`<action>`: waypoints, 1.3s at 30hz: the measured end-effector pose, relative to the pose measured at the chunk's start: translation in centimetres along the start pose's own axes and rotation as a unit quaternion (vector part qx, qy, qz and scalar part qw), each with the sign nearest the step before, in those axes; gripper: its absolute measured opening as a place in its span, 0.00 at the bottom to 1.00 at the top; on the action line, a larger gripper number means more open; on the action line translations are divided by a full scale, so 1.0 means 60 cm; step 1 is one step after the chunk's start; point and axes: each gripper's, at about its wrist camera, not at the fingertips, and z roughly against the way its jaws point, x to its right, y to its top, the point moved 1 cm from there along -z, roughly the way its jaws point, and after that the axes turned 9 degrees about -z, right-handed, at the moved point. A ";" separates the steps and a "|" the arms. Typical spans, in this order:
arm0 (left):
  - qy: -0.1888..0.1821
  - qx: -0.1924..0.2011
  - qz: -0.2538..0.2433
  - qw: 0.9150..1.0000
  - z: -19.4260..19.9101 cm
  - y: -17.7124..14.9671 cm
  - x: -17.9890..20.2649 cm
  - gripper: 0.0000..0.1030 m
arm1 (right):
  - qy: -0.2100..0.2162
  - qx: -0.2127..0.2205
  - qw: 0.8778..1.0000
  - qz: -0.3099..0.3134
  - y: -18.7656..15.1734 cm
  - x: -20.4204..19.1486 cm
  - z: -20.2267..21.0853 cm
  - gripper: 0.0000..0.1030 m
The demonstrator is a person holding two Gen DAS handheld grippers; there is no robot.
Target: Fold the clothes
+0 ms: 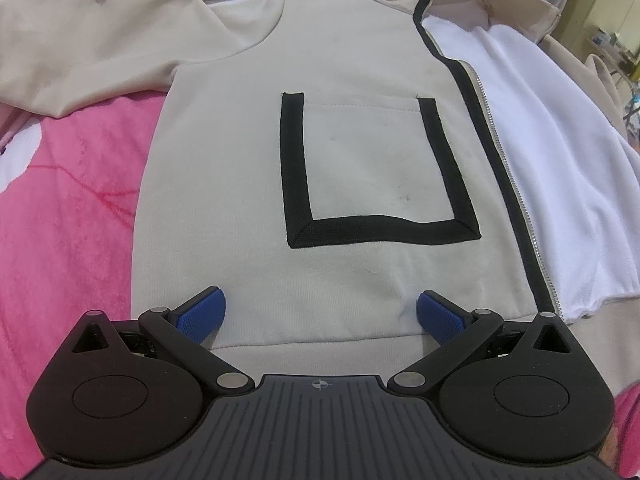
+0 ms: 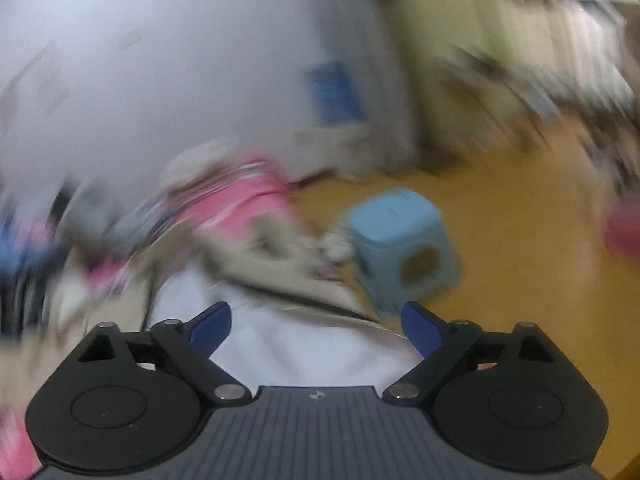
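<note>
Jacket [image 1: 360,160]: lying across the frame's middle on pink bedding [image 1: 60,220], one front panel flat, the other thrown open at right.
Left gripper [image 1: 320,312]: gaping wide over the hem, holding nothing.
Right gripper [image 2: 316,328]: spread wide, empty, view blurring.
Tip: pinching the hem squarely should be keeping any fold straight.

Blurred frame: the right tongs [image 2: 316,326], jaws spread, above white fabric [image 2: 304,352], with a light-blue stool [image 2: 400,240] on the orange floor [image 2: 520,240].
</note>
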 end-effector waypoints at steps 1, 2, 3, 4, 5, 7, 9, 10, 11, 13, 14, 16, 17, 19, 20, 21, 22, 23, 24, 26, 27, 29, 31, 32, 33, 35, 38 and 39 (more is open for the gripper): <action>0.000 -0.001 0.000 1.000 -0.003 0.000 0.002 1.00 | -0.009 -0.008 0.998 -0.056 0.014 0.036 -0.005 0.87; 0.001 -0.001 0.001 1.000 -0.005 0.000 0.003 1.00 | -0.017 -0.016 0.993 -0.112 0.029 0.073 -0.011 0.84; 0.001 -0.002 0.001 1.000 -0.012 0.005 0.008 1.00 | -0.025 -0.024 0.985 -0.168 0.043 0.109 -0.016 0.84; 0.002 -0.003 0.001 1.000 -0.011 0.005 0.008 1.00 | -0.027 -0.032 0.979 -0.201 0.046 0.130 -0.024 0.83; 0.003 -0.004 0.001 1.000 -0.011 0.005 0.009 1.00 | -0.023 -0.042 0.975 -0.218 0.040 0.141 -0.033 0.82; 0.005 -0.005 0.001 1.000 -0.012 0.005 0.010 1.00 | -0.014 -0.060 0.966 -0.252 0.029 0.162 -0.051 0.82; 0.007 -0.005 0.001 1.000 -0.013 0.006 0.012 1.00 | -0.006 -0.079 0.955 -0.285 0.018 0.183 -0.069 0.82; 0.008 -0.006 0.001 1.000 -0.013 0.005 0.012 1.00 | -0.002 -0.088 0.949 -0.302 0.013 0.194 -0.078 0.82; 0.009 -0.006 0.000 1.000 -0.021 0.011 0.016 1.00 | 0.002 -0.097 0.943 -0.318 0.007 0.205 -0.087 0.82; 0.010 -0.007 0.000 1.000 -0.022 0.013 0.014 1.00 | 0.010 -0.115 0.929 -0.351 -0.004 0.226 -0.105 0.82; 0.009 -0.007 0.000 1.000 -0.023 0.015 0.013 1.00 | 0.014 -0.124 0.922 -0.367 -0.009 0.237 -0.114 0.82; 0.010 -0.008 -0.001 1.000 -0.025 0.018 0.011 1.00 | 0.022 -0.142 0.906 -0.398 -0.020 0.258 -0.132 0.82; 0.010 -0.007 -0.001 1.000 -0.025 0.018 0.011 1.00 | 0.026 -0.151 0.897 -0.414 -0.025 0.268 -0.141 0.82; 0.011 -0.007 -0.001 1.000 -0.026 0.019 0.011 1.00 | 0.034 -0.169 0.879 -0.444 -0.036 0.290 -0.158 0.83; 0.012 -0.007 -0.001 1.000 -0.027 0.019 0.012 1.00 | 0.038 -0.177 0.869 -0.459 -0.041 0.300 -0.167 0.83; 0.013 -0.007 -0.001 1.000 -0.027 0.019 0.011 1.00 | 0.042 -0.186 0.859 -0.474 -0.047 0.311 -0.176 0.83; 0.013 -0.007 -0.001 1.000 -0.028 0.019 0.011 1.00 | 0.046 -0.195 0.849 -0.489 -0.052 0.321 -0.185 0.83; 0.013 -0.007 -0.001 1.000 -0.029 0.019 0.011 1.00 | 0.054 -0.193 0.845 -0.495 -0.054 0.326 -0.185 0.82; 0.013 -0.007 -0.001 1.000 -0.029 0.019 0.010 1.00 | 0.062 -0.184 0.846 -0.496 -0.054 0.326 -0.181 0.81; 0.014 -0.007 0.000 1.000 -0.030 0.019 0.009 1.00 | 0.075 -0.169 0.846 -0.500 -0.054 0.331 -0.176 0.69; 0.014 -0.007 0.000 1.000 -0.030 0.019 0.009 1.00 | 0.082 -0.161 0.846 -0.502 -0.054 0.334 -0.173 0.65; 0.015 -0.006 0.000 1.000 -0.027 0.012 0.010 1.00 | 0.095 -0.146 0.845 -0.506 -0.055 0.339 -0.168 0.47; 0.014 -0.006 0.001 1.000 -0.027 0.012 0.009 1.00 | 0.104 -0.131 0.847 -0.504 -0.054 0.342 -0.163 0.38; 0.014 -0.006 0.001 1.000 -0.027 0.012 0.009 1.00 | 0.104 -0.126 0.852 -0.497 -0.052 0.341 -0.160 0.33; 0.013 -0.006 0.002 1.000 -0.027 0.012 0.008 1.00 | 0.104 -0.120 0.857 -0.490 -0.050 0.340 -0.157 0.30; 0.013 -0.006 0.002 1.000 -0.027 0.012 0.008 1.00 | 0.103 -0.106 0.865 -0.479 -0.045 0.337 -0.149 0.23; 0.013 -0.006 0.003 1.000 -0.028 0.011 0.006 1.00 | 0.101 -0.085 0.876 -0.463 -0.036 0.334 -0.136 0.09; 0.013 -0.006 0.003 1.000 -0.027 0.011 0.005 1.00 | 0.100 -0.078 0.880 -0.458 -0.034 0.332 -0.131 0.07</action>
